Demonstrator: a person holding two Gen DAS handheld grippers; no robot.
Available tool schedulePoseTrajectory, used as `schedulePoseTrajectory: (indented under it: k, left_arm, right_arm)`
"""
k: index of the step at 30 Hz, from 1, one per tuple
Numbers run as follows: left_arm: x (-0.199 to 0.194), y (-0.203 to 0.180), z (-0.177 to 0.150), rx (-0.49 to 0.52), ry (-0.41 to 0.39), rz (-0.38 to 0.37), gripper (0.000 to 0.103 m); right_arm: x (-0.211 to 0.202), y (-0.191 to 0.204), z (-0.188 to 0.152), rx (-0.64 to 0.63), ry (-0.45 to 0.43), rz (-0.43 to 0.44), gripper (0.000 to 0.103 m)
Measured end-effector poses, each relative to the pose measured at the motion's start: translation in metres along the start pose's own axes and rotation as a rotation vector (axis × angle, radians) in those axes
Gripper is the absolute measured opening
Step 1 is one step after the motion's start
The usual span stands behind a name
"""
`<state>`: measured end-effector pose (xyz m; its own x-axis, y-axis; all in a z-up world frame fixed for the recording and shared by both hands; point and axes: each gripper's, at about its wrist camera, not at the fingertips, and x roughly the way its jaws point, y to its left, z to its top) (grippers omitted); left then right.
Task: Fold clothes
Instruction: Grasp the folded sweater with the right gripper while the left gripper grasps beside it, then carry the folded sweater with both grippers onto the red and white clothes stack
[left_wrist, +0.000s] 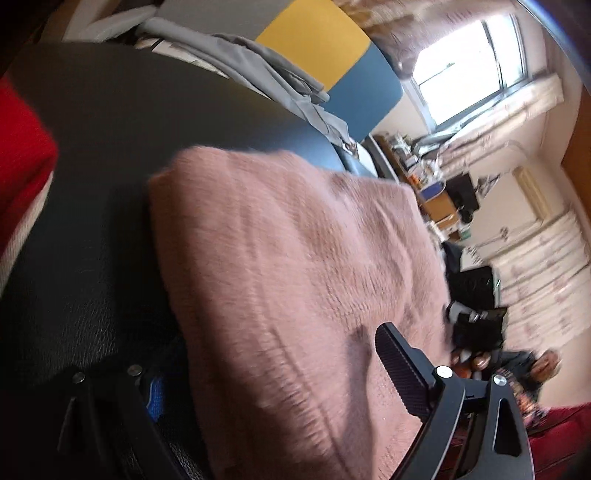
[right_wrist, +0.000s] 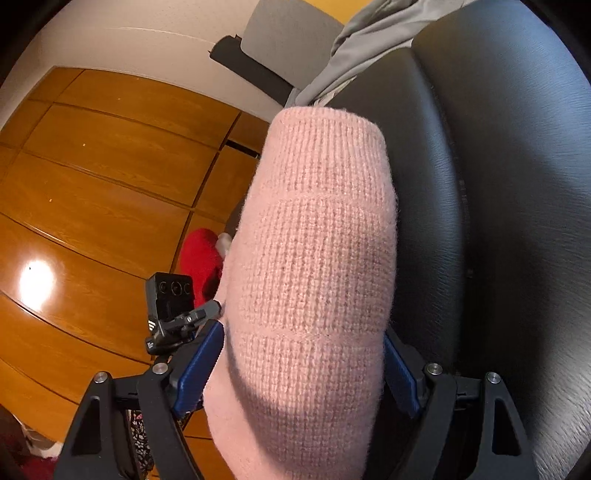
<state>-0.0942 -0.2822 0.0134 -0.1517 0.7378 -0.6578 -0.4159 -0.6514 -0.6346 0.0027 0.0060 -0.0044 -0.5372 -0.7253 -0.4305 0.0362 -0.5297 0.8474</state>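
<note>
The right gripper (right_wrist: 303, 373) clamps its blue pads on a folded pink knit sweater (right_wrist: 314, 258), whose long axis runs straight ahead between the fingers, over the black leather surface (right_wrist: 498, 184). The left gripper (left_wrist: 280, 387) straddles the sweater's edge; its grip is unclear.

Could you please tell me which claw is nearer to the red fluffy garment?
Left, probably. The left claw sits close beside the red fluffy garment; the right claw grips the pink knitted sweater further aside.
</note>
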Motion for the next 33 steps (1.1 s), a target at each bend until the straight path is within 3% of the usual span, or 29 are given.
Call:
schedulePoseTrajectory:
  k: [3, 5, 7, 11, 16, 20, 27, 33]
  left_arm:
    - [-0.003, -0.002, -0.006, 0.023, -0.031, 0.049, 0.084]
    - [-0.008, 0.005, -0.009, -0.004, -0.065, 0.06, 0.063]
    - [-0.015, 0.016, -0.016, -0.061, -0.109, 0.041, 0.053]
    - [-0.018, 0.008, -0.026, -0.082, -0.145, 0.07, 0.042]
    - [-0.028, -0.01, -0.052, -0.09, -0.174, 0.056, 0.038]
    - [-0.047, -0.034, -0.072, -0.057, -0.217, 0.044, 0.037]
    - [-0.094, -0.077, -0.088, 0.025, -0.32, 0.038, 0.037]
    - [-0.162, -0.083, -0.085, 0.033, -0.468, 0.051, 0.037]
  right_arm:
    - [0.004, -0.006, -0.001, 0.055, -0.014, 0.014, 0.074]
    - [0.002, -0.008, -0.005, 0.059, -0.02, 0.007, 0.065]
    - [-0.003, -0.01, -0.01, 0.048, -0.024, 0.004, 0.06]
    - [-0.008, -0.001, -0.021, 0.031, -0.047, -0.023, 0.057]
    - [-0.027, -0.004, -0.04, 0.085, -0.084, 0.008, 0.056]
    - [-0.044, 0.008, -0.057, 0.066, -0.061, 0.03, 0.054]
    - [-0.057, 0.058, -0.069, -0.034, -0.018, 0.137, 0.054]
    - [-0.046, 0.121, -0.061, -0.158, 0.026, 0.228, 0.054]
